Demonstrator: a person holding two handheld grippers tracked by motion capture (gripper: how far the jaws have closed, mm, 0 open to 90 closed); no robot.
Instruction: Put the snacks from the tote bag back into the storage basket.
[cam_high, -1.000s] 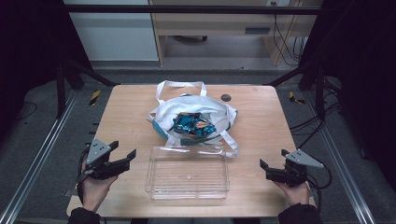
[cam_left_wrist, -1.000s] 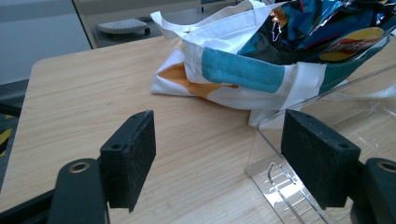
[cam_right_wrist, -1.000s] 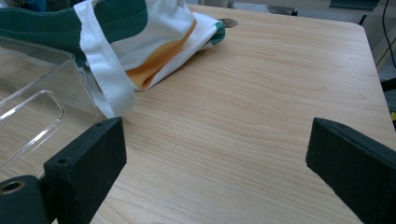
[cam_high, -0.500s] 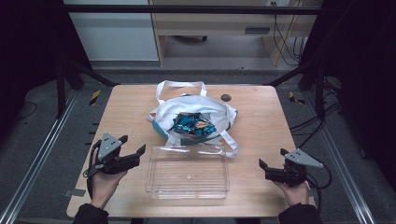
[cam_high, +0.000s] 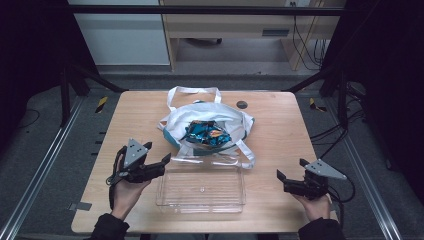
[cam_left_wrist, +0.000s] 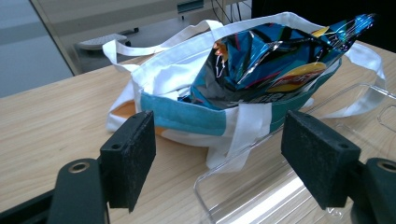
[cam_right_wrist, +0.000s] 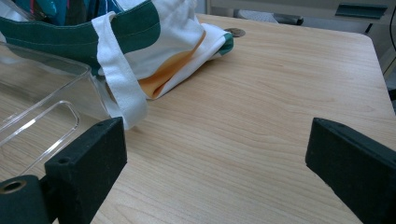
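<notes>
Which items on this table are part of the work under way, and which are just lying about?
In play:
tote bag, lying open
blue snack packet inside it
clear plastic tray, empty, in front of the bag
left gripper, open, near the tray's left end, facing the bag
right gripper, open, off to the tray's right

Lying about:
small dark round thing on the table behind the bag

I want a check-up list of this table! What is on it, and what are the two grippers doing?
Surface: light wooden table, bare around the things.
Job's things: white-and-teal cloth tote bag holding a shiny blue snack packet; clear plastic tray in front of it, empty.
Clutter: small dark round disc behind the bag.
Grippers: left gripper open, pointing toward the bag; right gripper open, near the table's right edge.
Cables: black cable trailing from the right gripper.
Surroundings: black frame bars, grey floor.
</notes>
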